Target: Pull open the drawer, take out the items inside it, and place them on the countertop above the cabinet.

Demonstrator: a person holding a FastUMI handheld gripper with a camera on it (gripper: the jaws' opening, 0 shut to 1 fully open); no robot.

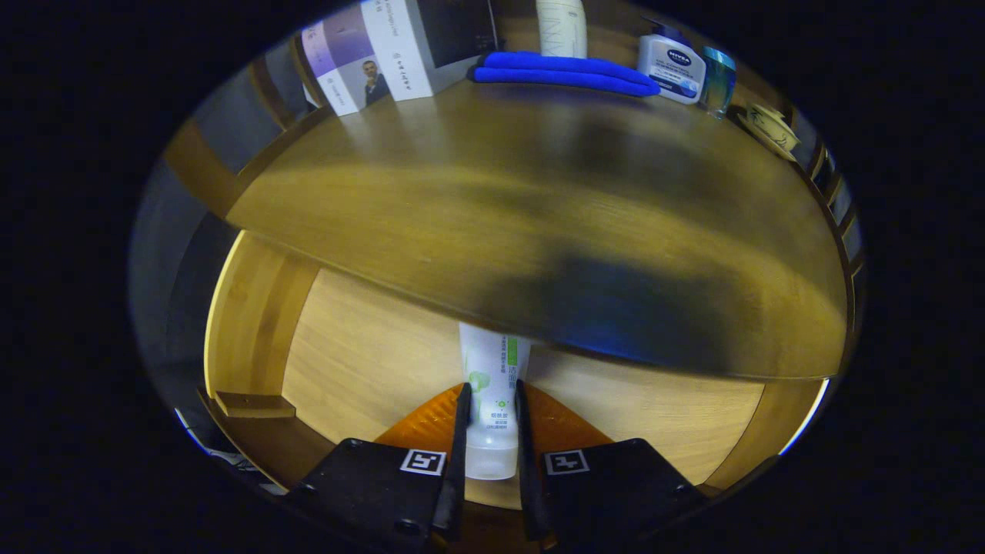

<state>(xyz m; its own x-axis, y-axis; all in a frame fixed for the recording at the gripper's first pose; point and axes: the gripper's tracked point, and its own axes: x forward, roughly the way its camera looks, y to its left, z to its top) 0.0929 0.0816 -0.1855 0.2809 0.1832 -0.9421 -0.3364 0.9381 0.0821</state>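
While the tongs [491,408] sit clamped on the white tube [492,400] in the open drawer [362,362], its far end at twelve o'clock under the bench [462,200], next comes lifting it onto that bench.

The bench [539,200] edge hides the far end of the white tube [492,385] held between the fingers [460,431]; the bench surface is motion-blurred, and the tall bottle [562,27] at its back is cut off
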